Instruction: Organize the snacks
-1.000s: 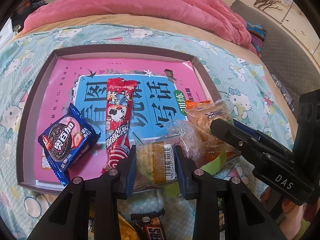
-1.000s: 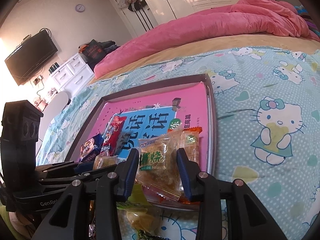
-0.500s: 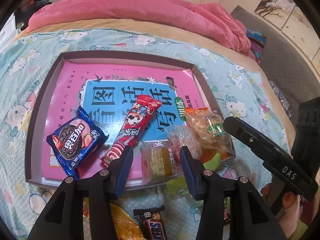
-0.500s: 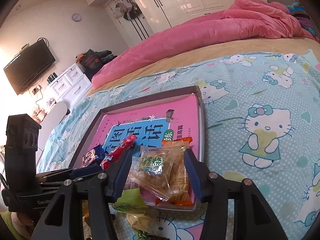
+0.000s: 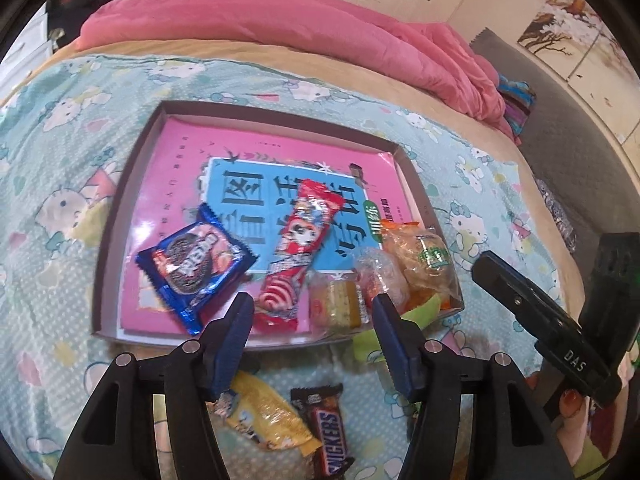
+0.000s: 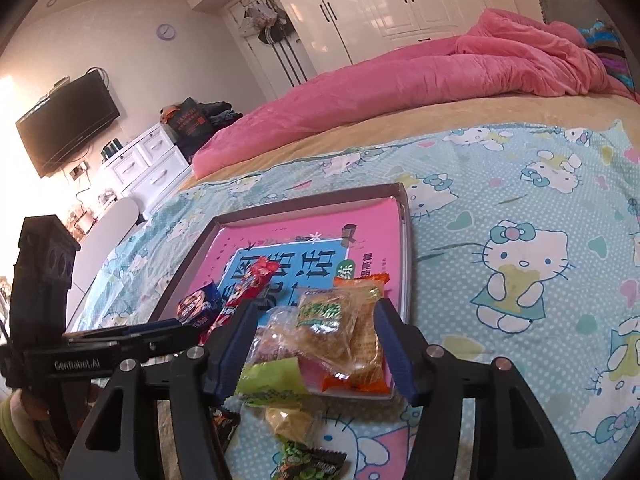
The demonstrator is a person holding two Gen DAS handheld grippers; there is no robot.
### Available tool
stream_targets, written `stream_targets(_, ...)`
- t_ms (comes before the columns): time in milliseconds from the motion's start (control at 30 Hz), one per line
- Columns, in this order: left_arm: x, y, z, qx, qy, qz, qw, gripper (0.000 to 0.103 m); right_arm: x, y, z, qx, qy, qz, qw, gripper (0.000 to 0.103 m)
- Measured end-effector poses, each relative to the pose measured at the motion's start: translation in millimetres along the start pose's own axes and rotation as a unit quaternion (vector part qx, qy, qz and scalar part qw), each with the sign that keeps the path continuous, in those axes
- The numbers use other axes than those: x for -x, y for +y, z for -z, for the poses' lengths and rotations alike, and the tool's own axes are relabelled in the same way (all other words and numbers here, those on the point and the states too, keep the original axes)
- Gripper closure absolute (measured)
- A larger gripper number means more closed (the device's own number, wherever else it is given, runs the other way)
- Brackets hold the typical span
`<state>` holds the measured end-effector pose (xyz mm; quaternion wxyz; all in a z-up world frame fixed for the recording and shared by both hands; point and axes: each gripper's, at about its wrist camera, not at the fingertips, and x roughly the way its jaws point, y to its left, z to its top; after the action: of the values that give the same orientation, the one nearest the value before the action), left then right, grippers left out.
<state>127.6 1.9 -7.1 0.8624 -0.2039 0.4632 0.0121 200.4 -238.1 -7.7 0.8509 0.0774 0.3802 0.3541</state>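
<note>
Snacks [image 5: 196, 268] in tray [image 5: 120, 208] on bed [image 5: 60, 128]

Blue cookie packet [image 5: 196, 266] motion-blurred, print unreadable. Snickers bar [image 5: 330, 438] partly covered by the yellow packet [image 5: 272, 420], whose near end sits behind the left gripper's fingers [image 5: 230, 340]. Green wrapper [image 6: 272, 380] half hidden behind the right gripper's fingers [image 6: 236, 348]. Dark green-print packet [image 6: 310, 462] cut off at the bottom edge. Book cover [image 6: 304, 248] lettering partly buried under snacks.

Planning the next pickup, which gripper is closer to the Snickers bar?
Left. The left gripper hangs just above the Snickers bar; the right gripper sits farther off, over the tray's corner.
</note>
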Motion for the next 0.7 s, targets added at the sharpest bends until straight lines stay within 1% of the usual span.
stream_targets(133,4.6,8.2,3.8,0.007,0.003,-0.006,1.0,0.04,6.1,7.3,3.4,0.008,0.001,-0.005,1.0,0.043)
stream_targets(233,6.2,16.0,9.7,0.015,0.014,-0.01,0.9997,0.039,8.6,11.5,6.1,0.015,0.004,-0.004,1.0,0.043)
stream_targets(367,6.8,26.3,16.2,0.026,0.028,-0.02,0.9991,0.039,10.4,15.0,12.5,0.011,0.018,-0.016,1.0,0.042)
stream_targets(633,12.2,43.9,28.0,0.055,0.046,-0.018,0.9972,0.039,7.6,27.8,26.9,0.034,0.047,-0.012,0.998,0.042)
stream_targets(700,12.4,49.0,32.0,0.067,0.052,-0.013,0.9963,0.039,6.2,29.7,30.6,0.04,0.056,-0.01,0.998,0.042)
